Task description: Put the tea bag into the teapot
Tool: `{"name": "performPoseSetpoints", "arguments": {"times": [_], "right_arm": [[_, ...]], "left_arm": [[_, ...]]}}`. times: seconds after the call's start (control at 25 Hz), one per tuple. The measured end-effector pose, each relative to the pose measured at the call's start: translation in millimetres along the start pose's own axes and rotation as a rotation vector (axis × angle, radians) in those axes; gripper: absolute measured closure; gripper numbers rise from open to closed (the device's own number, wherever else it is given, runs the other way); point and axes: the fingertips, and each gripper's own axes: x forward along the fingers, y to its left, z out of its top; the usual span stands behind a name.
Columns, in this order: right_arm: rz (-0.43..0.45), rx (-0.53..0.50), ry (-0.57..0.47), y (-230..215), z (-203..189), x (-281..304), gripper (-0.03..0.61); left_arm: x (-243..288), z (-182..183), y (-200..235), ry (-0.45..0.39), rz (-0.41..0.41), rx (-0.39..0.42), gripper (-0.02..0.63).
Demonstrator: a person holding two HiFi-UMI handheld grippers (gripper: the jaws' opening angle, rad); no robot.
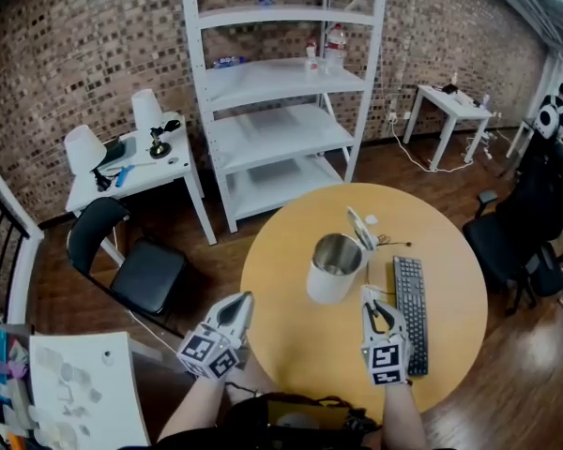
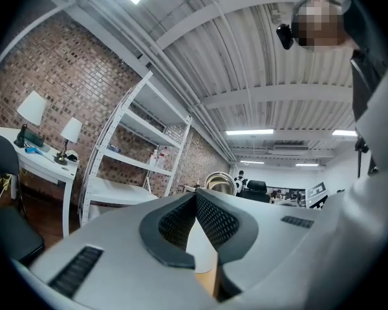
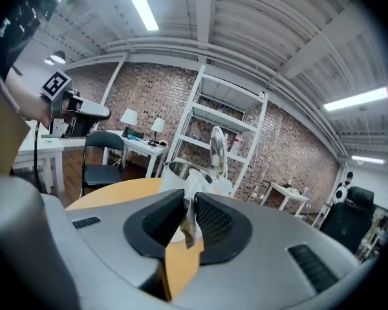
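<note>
A round yellow wooden table (image 1: 291,345) carries a white cylindrical teapot (image 1: 335,268) with a bare steel inside. It stands upright near the table's middle, and its hinged lid (image 1: 361,227) is tipped up at the far right of the rim, so the mouth is open. A black computer keyboard (image 1: 410,312) lies just right of the pot, running from near to far. The right gripper (image 1: 370,296) is at the near right of the teapot, between it and the keyboard, with its tips pointing toward the pot's side. Its jaws are pressed together on a small pale paper tea bag (image 3: 189,223). In the right gripper view the crumpled bag is pinched between the black ribbed pads (image 3: 218,218), with a bit of it hanging below them. The bag is outside the pot, held above the table on the pot's near side. The left gripper (image 1: 243,300) is at the table's near left edge, well apart from the teapot and pointing toward it. The left gripper view shows its pads (image 2: 216,220) meeting at the tips with nothing between them. Beyond the table a white metal shelf unit (image 1: 281,111) stands against a brick wall (image 1: 66,64). At the left are a black chair (image 1: 136,265) and a small white desk (image 1: 169,169) with two white-shaded lamps (image 1: 83,148).
</note>
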Motion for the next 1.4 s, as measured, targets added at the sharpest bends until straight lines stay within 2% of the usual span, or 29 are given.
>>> {"name": "performPoseSetpoints", "arguments": {"times": [0.12, 0.24, 0.52, 0.8, 1.12, 1.24, 1.4], "right_arm": [[0.023, -0.096, -0.012, 6, 12, 17, 0.517], [0.064, -0.134, -0.023, 12, 25, 30, 0.517], [0.122, -0.105, -0.070, 7, 63, 74, 0.517], [0.149, -0.113, -0.041, 1, 69, 123, 0.517], [0.153, -0.057, -0.046, -5, 64, 136, 0.503], [0.174, -0.029, -0.036, -4, 60, 137, 0.420], [0.171, -0.062, -0.052, -3, 60, 133, 0.405]], "left_arm": [[-4, 4, 8, -0.019, 0.034, 0.003, 0.621], [-12, 8, 17, -0.030, 0.076, 0.007, 0.621], [-31, 34, 30, -0.080, 0.155, 0.041, 0.620], [-60, 28, 49, -0.060, 0.263, 0.056, 0.620], [-65, 23, 45, -0.045, 0.283, 0.058, 0.621], [-63, 19, 42, -0.029, 0.276, 0.065, 0.620], [-57, 19, 39, -0.025, 0.259, 0.072, 0.621]]}}
